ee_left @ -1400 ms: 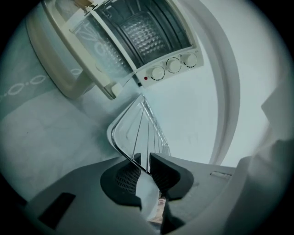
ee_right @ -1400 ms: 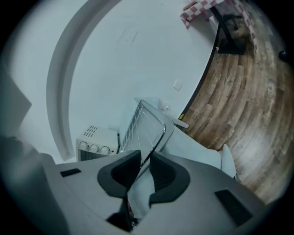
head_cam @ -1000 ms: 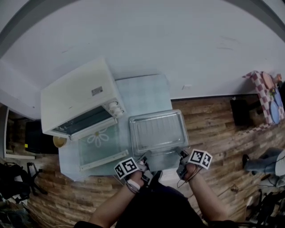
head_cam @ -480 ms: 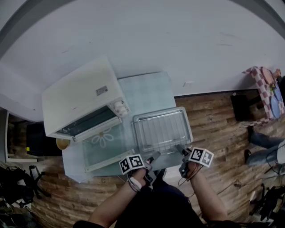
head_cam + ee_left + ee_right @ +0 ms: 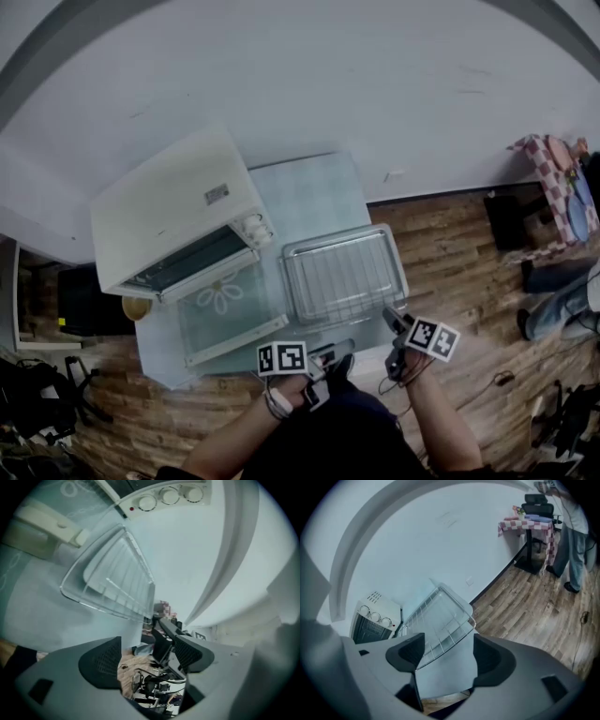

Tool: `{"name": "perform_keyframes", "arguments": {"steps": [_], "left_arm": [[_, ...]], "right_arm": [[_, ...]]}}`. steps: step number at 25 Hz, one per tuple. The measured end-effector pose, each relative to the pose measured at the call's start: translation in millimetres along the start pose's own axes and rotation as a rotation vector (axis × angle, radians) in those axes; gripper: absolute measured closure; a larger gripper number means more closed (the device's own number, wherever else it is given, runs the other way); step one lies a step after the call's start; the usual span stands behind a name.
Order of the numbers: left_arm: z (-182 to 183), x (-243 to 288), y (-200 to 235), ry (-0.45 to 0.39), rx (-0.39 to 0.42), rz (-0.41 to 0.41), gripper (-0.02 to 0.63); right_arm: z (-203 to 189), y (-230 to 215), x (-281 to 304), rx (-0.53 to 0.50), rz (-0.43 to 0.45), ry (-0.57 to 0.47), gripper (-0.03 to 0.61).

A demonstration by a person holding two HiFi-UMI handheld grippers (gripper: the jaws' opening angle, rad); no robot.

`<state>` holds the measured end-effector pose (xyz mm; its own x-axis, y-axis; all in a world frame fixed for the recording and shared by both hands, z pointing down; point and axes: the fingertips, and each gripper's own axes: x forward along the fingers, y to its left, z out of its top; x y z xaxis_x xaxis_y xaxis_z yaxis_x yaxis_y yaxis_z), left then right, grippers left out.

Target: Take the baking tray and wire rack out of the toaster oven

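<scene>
— Both your grippers holding anything?
— No. My left gripper (image 5: 150, 656) and right gripper (image 5: 444, 656) are opening, empty. Wire rack (image 5: 343, 274) sits in the baking tray (image 5: 292, 283) on the table (image 5: 309, 192), beside the toaster oven (image 5: 169, 216).

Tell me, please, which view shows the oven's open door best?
The head view: the whole door lies open, flower pattern visible. The left gripper view shows mainly its handle; the right gripper view, almost nothing.
</scene>
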<state>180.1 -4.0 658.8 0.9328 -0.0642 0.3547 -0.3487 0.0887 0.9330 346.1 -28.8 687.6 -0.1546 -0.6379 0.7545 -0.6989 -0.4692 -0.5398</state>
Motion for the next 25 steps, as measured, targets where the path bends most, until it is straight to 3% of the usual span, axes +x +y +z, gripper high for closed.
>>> {"name": "perform_keyframes", "arguments": {"steps": [3, 7, 9, 14, 18, 21, 25], "left_arm": [[11.7, -10.0, -49.9, -0.027, 0.114, -0.124, 0.279], [41.8, -34.5, -98.9, -0.109, 0.34, -0.149, 0.305], [62.4, -52.6, -110.7, -0.184, 0.496, -0.091, 0.35], [117.2, -109.7, -136.8, -0.409, 0.902, 0.134, 0.564], [147.6, -149.6, -170.7, -0.541, 1.159, 0.265, 0.603], [160.5, -174.8, -200.3, -0.627, 1.285, 0.314, 0.607], [165.7, -204.2, -237.6, -0.731, 1.37, 0.319, 0.608]], "right_arm": [[18.7, 14.3, -22.8, -0.048, 0.014, -0.106, 0.316], [40.4, 58.7, -47.2, -0.105, 0.094, -0.204, 0.366], [50.1, 90.0, -58.0, -0.139, 0.161, -0.251, 0.4], [66.6, 168.7, -84.6, -0.297, 0.299, -0.366, 0.506], [79.3, 220.0, -103.1, -0.466, 0.356, -0.464, 0.576], [92.5, 259.1, -123.1, -0.603, 0.374, -0.559, 0.577], [103.1, 308.4, -156.6, -0.783, 0.393, -0.706, 0.577]]}}
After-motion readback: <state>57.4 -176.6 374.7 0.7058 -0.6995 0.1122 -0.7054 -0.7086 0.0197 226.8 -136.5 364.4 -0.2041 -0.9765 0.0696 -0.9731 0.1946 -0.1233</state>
